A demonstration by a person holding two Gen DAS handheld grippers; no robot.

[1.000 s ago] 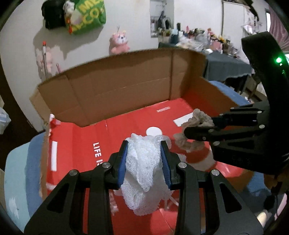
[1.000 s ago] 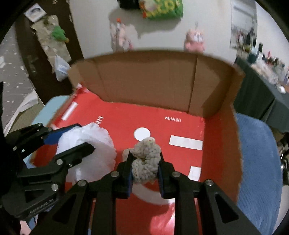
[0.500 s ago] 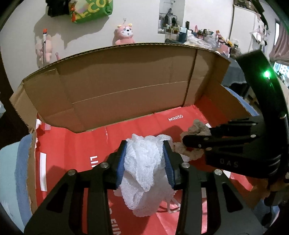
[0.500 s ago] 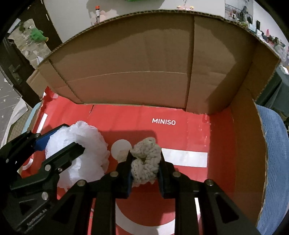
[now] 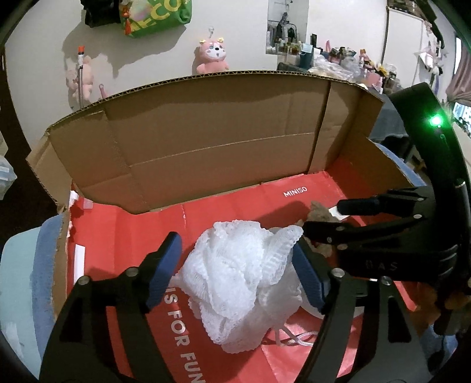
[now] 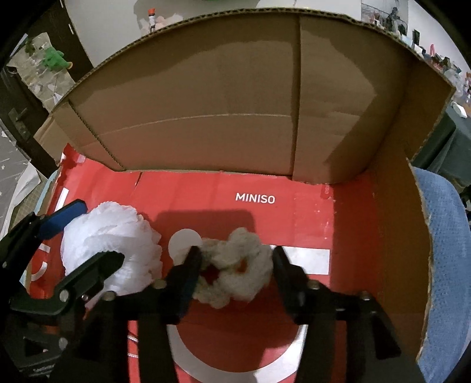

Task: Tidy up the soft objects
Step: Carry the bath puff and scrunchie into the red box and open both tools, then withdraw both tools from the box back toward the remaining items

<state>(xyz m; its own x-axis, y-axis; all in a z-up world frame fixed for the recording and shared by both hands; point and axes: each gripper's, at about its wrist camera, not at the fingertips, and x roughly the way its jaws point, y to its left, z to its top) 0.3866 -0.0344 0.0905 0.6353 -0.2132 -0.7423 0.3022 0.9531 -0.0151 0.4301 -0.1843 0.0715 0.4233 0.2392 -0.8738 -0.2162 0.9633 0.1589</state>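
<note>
A white mesh bath pouf (image 5: 244, 274) lies on the red floor of an open cardboard box (image 5: 212, 141), between the spread blue-padded fingers of my left gripper (image 5: 235, 265), which is open. The pouf also shows at the left in the right wrist view (image 6: 109, 244). A cream knitted scrunchie (image 6: 235, 265) lies on the box floor (image 6: 294, 212) between the parted fingers of my right gripper (image 6: 237, 265), which is open. In the left wrist view the scrunchie (image 5: 319, 212) is mostly hidden behind the right gripper (image 5: 321, 215).
The box has tall brown flaps at the back (image 6: 206, 103) and right (image 6: 397, 235). It rests on blue towelling (image 6: 441, 250). Plush toys (image 5: 212, 57) and a green bag (image 5: 156, 14) hang on the wall behind. A cluttered table (image 5: 338, 59) stands at far right.
Both grippers moved lower into the box and opened. The pouf and the scrunchie, held before, now lie loose on the red floor between the fingers.
</note>
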